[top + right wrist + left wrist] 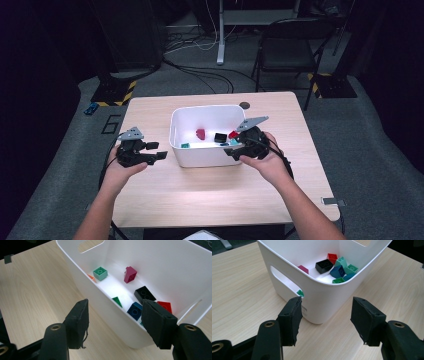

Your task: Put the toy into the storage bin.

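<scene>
A white bin (pixel 200 159) stands in the middle of the wooden table (pixel 210 195). Inside lie loose bricks, among them a magenta one (pixel 200 134), a black one (pixel 220 136) and a red one (pixel 233 134). My left gripper (pixel 157 150) rests just left of the bin, open and empty. In the left gripper view it (pixel 327 307) faces the bin's corner (pixel 287 263). My right gripper (pixel 230 147) is open at the bin's right side. In the right gripper view its jaws (pixel 116 307) stand either side of the bin wall (pixel 175 262), not pressing it, above black (pixel 145 293), blue (pixel 135 310) and red (pixel 165 306) bricks.
A dark round mark (pixel 244 105) sits on the table behind the bin. A folding chair (pixel 290 45) and floor cables (pixel 200 75) lie beyond the far edge. A small tag (pixel 333 201) is at the table's front right corner. Bare tabletop spreads in front of the bin.
</scene>
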Action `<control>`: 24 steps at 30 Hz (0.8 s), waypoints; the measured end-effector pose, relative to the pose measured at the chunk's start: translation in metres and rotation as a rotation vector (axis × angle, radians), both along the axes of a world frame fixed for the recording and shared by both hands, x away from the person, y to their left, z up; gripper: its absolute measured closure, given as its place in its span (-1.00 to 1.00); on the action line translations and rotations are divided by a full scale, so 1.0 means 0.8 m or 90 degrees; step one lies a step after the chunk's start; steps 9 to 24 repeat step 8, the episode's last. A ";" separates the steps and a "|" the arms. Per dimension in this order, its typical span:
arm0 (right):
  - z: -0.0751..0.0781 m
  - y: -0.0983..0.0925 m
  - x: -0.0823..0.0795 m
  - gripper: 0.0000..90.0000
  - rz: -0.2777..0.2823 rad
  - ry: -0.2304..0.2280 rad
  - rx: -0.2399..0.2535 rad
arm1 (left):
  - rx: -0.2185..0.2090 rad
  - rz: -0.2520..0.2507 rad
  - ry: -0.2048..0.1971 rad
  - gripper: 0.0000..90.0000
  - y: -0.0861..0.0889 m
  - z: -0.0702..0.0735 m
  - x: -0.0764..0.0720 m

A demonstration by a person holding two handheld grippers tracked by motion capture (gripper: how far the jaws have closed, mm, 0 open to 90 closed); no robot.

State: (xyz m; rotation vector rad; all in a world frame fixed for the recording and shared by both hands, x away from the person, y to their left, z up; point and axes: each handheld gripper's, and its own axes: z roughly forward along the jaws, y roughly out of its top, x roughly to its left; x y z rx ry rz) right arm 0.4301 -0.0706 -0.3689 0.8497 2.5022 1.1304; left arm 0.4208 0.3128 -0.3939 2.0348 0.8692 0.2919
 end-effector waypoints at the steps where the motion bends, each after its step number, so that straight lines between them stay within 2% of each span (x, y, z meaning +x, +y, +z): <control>1: -0.003 -0.001 -0.003 -0.15 0.000 -0.002 0.003 | 0.001 0.002 0.000 -0.08 0.001 0.000 0.000; 6: -0.022 -0.007 -0.019 -0.16 0.010 0.014 0.024 | -0.001 0.009 -0.002 -0.09 0.004 -0.002 0.002; 8: -0.034 -0.013 -0.025 -0.16 -0.001 0.018 0.034 | 0.002 0.011 0.000 -0.10 0.006 -0.002 0.002; 24: -0.034 -0.013 -0.025 -0.16 -0.001 0.018 0.034 | 0.002 0.011 0.000 -0.10 0.006 -0.002 0.002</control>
